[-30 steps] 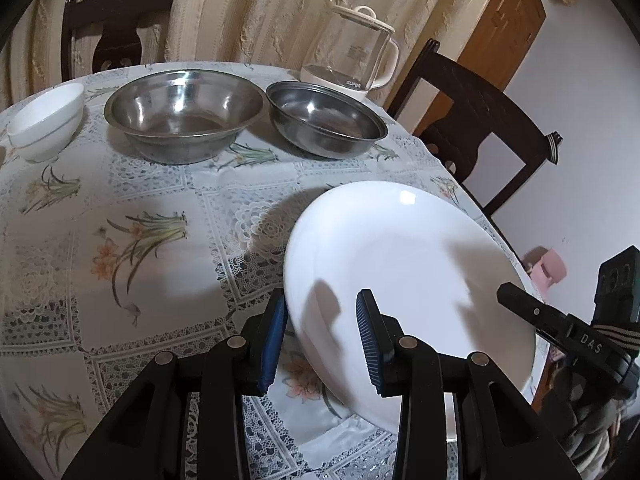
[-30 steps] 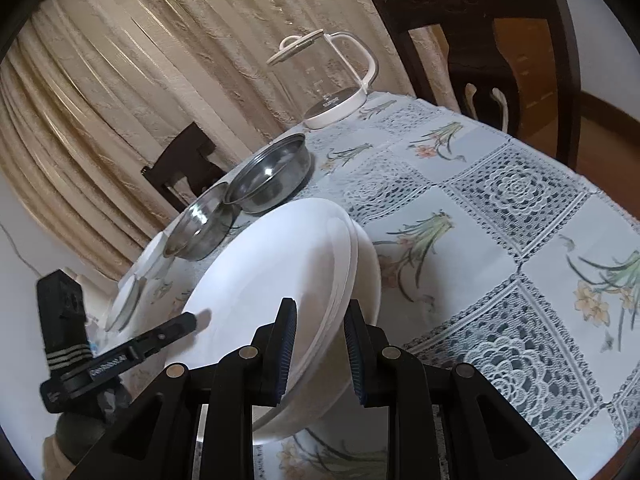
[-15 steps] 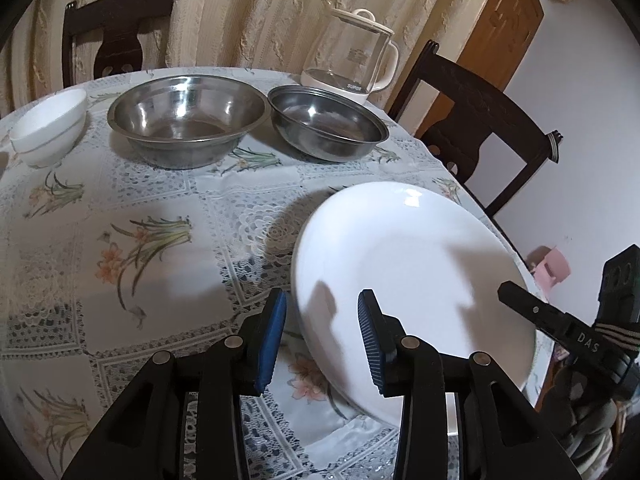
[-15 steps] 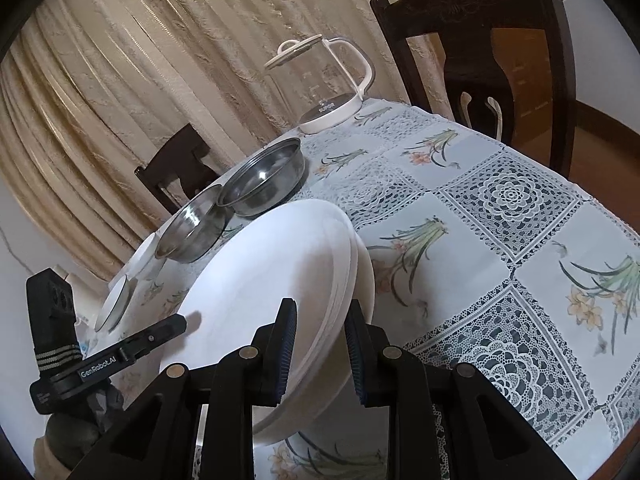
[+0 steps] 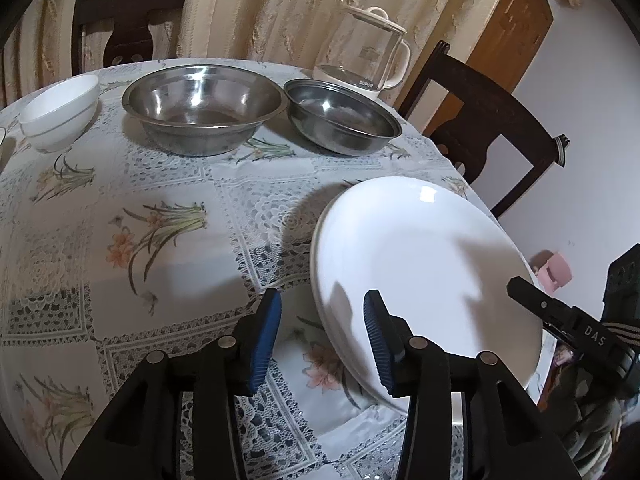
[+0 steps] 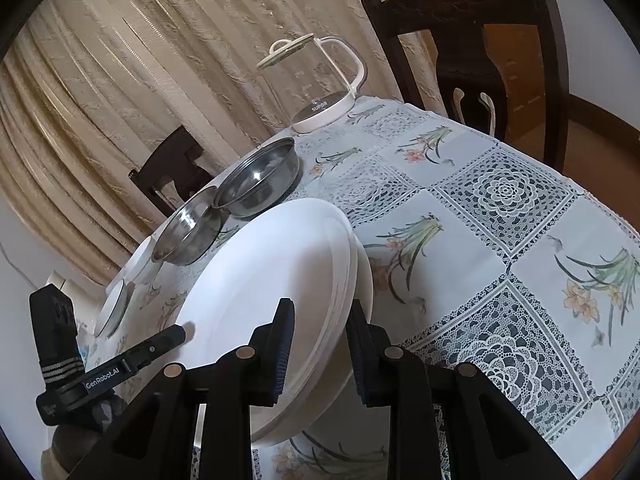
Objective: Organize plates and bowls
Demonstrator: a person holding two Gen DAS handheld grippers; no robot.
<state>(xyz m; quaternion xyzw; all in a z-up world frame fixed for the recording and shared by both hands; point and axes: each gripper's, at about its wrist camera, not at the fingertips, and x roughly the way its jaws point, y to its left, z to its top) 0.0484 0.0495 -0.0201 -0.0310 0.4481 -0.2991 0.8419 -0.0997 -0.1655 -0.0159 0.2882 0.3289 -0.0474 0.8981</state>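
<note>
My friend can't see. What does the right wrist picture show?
The right gripper clamps the rim of stacked white plates, tilted above a flowered tablecloth. Behind sit two steel bowls, a glass kettle and curtains.

Round desk [image 5: 168, 264] under a floral, lace-patterned cloth

Directly on it: small white ceramic bowl [image 5: 60, 112], two round steel bowls [image 5: 204, 108] [image 5: 342, 118], glass kettle [image 5: 362, 62].
</note>
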